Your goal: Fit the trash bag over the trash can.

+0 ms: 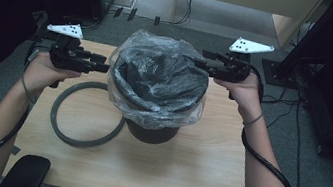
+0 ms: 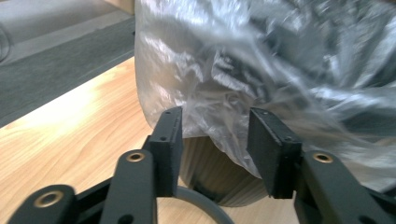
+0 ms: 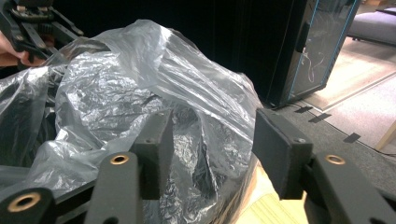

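High view shows a dark bin (image 1: 152,121) lined with a clear plastic bag (image 1: 156,79) standing mid-tabletop (image 1: 191,178), a grey ring (image 1: 88,114) beside it. The left hand-held gripper (image 1: 103,66) and right hand-held gripper (image 1: 199,62) flank the bag's rim, both with jaws apart, clamping nothing.

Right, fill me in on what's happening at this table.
A person is fitting a clear plastic bag into a dark bin on the wooden table, with a gripper in each hand. The left gripper and right gripper sit at opposite sides of the bag's rim, both with jaws open; neither is pinching the plastic. The bag is draped over the bin's rim and hangs partway down the outside. A grey ring lies flat on the table beside the bin.
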The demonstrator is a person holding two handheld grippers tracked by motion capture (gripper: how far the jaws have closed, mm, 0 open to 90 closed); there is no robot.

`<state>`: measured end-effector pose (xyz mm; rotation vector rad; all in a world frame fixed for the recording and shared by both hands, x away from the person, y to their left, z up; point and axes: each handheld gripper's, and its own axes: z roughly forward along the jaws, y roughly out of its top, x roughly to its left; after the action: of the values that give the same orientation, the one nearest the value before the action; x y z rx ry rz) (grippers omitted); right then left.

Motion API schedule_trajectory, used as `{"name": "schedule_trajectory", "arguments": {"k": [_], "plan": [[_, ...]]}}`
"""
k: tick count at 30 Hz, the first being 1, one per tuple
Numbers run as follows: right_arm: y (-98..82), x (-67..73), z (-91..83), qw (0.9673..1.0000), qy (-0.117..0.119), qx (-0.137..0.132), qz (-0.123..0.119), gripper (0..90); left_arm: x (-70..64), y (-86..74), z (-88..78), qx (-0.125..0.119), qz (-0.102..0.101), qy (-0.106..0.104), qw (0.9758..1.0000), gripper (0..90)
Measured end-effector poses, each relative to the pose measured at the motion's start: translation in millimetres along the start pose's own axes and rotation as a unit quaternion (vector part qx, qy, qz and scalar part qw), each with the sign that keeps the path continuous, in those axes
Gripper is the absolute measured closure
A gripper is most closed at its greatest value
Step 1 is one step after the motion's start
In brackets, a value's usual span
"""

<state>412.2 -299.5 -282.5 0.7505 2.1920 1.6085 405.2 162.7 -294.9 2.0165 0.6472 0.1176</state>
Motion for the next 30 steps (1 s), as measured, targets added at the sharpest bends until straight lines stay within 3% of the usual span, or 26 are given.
{"name": "schedule_trajectory", "arguments": {"k": [4, 6, 13, 18, 20, 23, 26, 30], "plan": [[2.8, -0.8, 0.9, 1.0000, 0.003, 0.002, 0.001, 46.6, 1.3, 13.3, -11.5, -0.029, 0.021, -0.001, 0.9994, 50.7], [5.0, -1.3, 4.1, 1.0000, 0.006, 0.006, -0.001, 45.7, 1.4, 18.5, -11.1, -0.029, 0.022, -0.001, 0.9993, 48.9], [8.8, -4.7, 20.7, 0.9998, 0.013, 0.013, 0.006, 43.7, 4.6, 42.7, 14.0, -0.018, 0.033, -0.009, 0.9993, 44.4], [10.7, -9.1, 32.0, 0.9994, 0.020, 0.021, 0.021, 54.5, 14.1, 52.0, 28.3, -0.013, 0.014, -0.008, 0.9998, 46.3], [12.7, -10.8, 34.1, 0.9992, 0.017, 0.025, 0.025, 62.0, 17.5, 55.4, 32.7, -0.016, 0.006, -0.001, 0.9999, 49.5], [16.1, -13.8, 35.7, 0.9983, 0.021, 0.021, 0.050, 73.5, 19.9, 58.4, 38.1, -0.014, -0.004, -0.006, 0.9999, 56.3], [19.9, -14.6, 36.5, 0.9985, 0.011, 0.027, 0.046, 84.6, 19.7, 60.7, 41.2, -0.011, -0.001, -0.014, 0.9998, 70.3], [22.4, -15.1, 36.3, 0.9985, -0.001, 0.025, 0.050, 87.2, 20.1, 62.7, 41.8, -0.014, -0.009, -0.016, 0.9997, 78.6]]}}
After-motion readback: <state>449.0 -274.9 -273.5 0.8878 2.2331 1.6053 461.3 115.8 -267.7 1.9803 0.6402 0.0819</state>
